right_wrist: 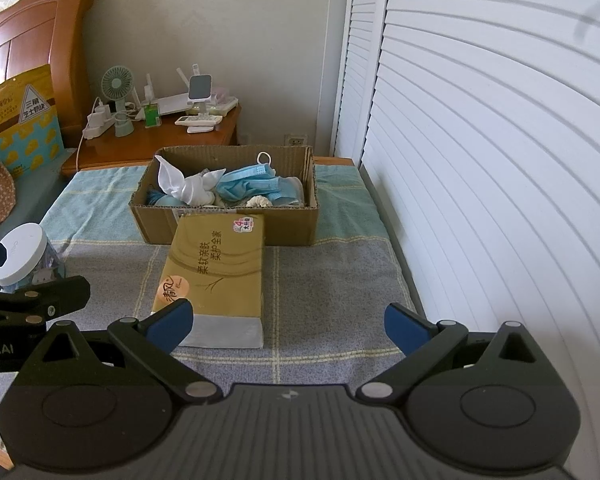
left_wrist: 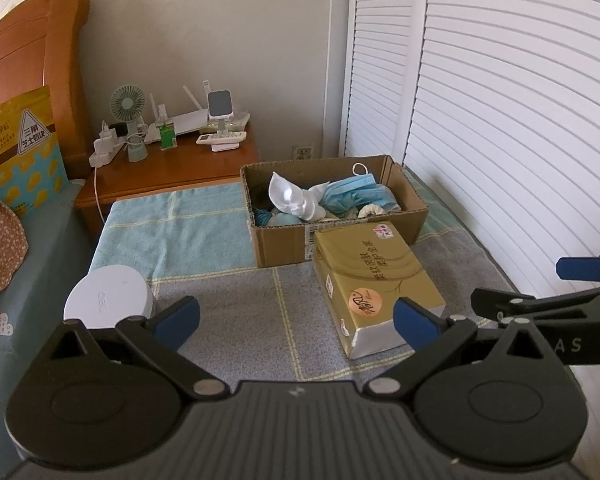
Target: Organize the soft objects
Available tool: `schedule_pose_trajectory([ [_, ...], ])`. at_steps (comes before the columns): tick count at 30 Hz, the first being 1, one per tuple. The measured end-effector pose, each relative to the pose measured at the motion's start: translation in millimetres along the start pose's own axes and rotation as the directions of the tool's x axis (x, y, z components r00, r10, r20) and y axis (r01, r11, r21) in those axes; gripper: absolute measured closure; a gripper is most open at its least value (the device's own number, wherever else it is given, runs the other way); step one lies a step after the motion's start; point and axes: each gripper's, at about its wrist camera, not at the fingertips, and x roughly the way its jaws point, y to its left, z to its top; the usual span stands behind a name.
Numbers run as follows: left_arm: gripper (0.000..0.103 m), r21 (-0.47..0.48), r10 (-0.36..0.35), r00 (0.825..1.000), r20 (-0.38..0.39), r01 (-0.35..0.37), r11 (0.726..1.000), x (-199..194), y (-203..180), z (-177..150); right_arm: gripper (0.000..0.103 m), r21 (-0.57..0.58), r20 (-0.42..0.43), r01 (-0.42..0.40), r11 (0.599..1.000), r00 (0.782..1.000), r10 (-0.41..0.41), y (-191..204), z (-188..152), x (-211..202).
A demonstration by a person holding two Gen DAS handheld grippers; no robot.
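An open cardboard box (left_wrist: pixel 284 246) (right_wrist: pixel 228 228) stands on the checked cloth and holds soft things: blue face masks (left_wrist: pixel 356 194) (right_wrist: pixel 252 186), white cloth pieces (left_wrist: pixel 296 198) (right_wrist: pixel 188 188) and a small white ruffled item (left_wrist: pixel 372 212) (right_wrist: pixel 260 202). A gold tissue pack (left_wrist: pixel 374 284) (right_wrist: pixel 216 272) lies in front of the box. My left gripper (left_wrist: pixel 296 320) is open and empty, low over the cloth near the pack. My right gripper (right_wrist: pixel 288 324) is open and empty, its left finger over the pack's near end.
A jar with a white lid (left_wrist: pixel 106 294) (right_wrist: pixel 22 258) stands at the left. A wooden nightstand (left_wrist: pixel 172 168) (right_wrist: pixel 152 140) with a fan, chargers and remotes is behind. White louvred doors (left_wrist: pixel 500 120) (right_wrist: pixel 480 160) run along the right. A yellow snack bag (left_wrist: pixel 22 148) leans against the headboard.
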Motion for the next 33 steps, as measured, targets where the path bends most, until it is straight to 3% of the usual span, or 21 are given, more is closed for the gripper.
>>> schedule_pose_trajectory([
  [33, 0.001, -0.010, 0.019, 1.000, -0.014, -0.019, 1.000, 2.0, -0.6, -1.2, 0.000, 0.011, 0.000, 0.000, 1.000, 1.000, 0.000, -4.5, -1.4, -1.5],
])
